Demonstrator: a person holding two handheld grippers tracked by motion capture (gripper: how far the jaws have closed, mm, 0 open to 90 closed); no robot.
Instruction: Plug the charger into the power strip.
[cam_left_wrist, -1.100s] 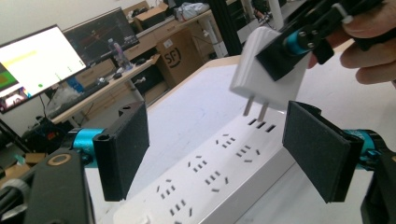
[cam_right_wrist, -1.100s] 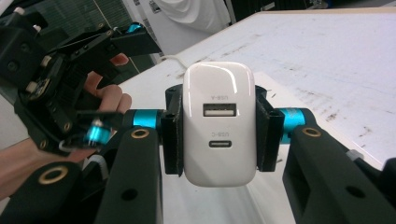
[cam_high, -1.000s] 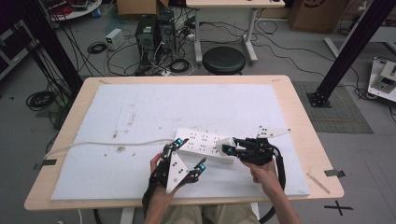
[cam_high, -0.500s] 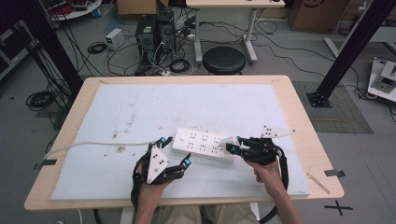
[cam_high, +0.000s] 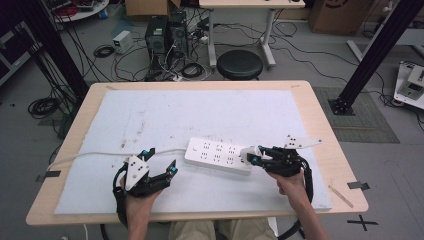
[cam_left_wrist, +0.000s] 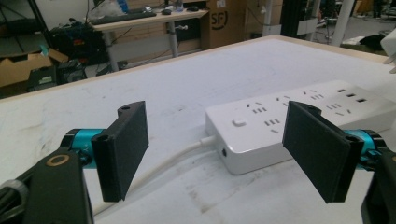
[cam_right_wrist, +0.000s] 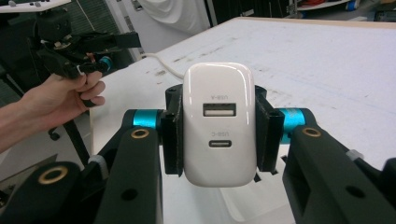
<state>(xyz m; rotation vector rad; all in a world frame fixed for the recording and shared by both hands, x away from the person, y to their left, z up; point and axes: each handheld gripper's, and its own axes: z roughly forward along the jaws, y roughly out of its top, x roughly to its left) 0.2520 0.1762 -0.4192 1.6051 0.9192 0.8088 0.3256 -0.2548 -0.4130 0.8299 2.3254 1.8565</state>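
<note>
While the right tongs (cam_high: 253, 156) stay out of our way at the right end of the power strip (cam_high: 219, 156), we can see in the right gripper view that their two black jaws are clamped on the sides of a white USB charger (cam_right_wrist: 220, 125), whose face with two ports looks back at the camera. In the high view the charger (cam_high: 248, 153) sits at the strip's right end, either touching it or just above it; we cannot tell which. The right hand (cam_high: 288, 178) comes in from the bottom edge, forearm angled up and to the left, with the tongs pointing leftward and roughly level over the tabletop (cam_high: 320, 107). The left tongs (cam_high: 161, 162) have drawn away from the strip toward the left and now stand just off its left end, jaws wide apart with nothing between them. The left hand (cam_high: 137, 197) grips them from below, wrist near the front edge, tips aimed up and to the right. In the left gripper view the strip (cam_left_wrist: 299, 121) lies flat on the white mat (cam_left_wrist: 196, 84) ahead of the open jaws, and its white cable (cam_left_wrist: 163, 163) runs out from its near end and passes between them, touched by neither.
</note>
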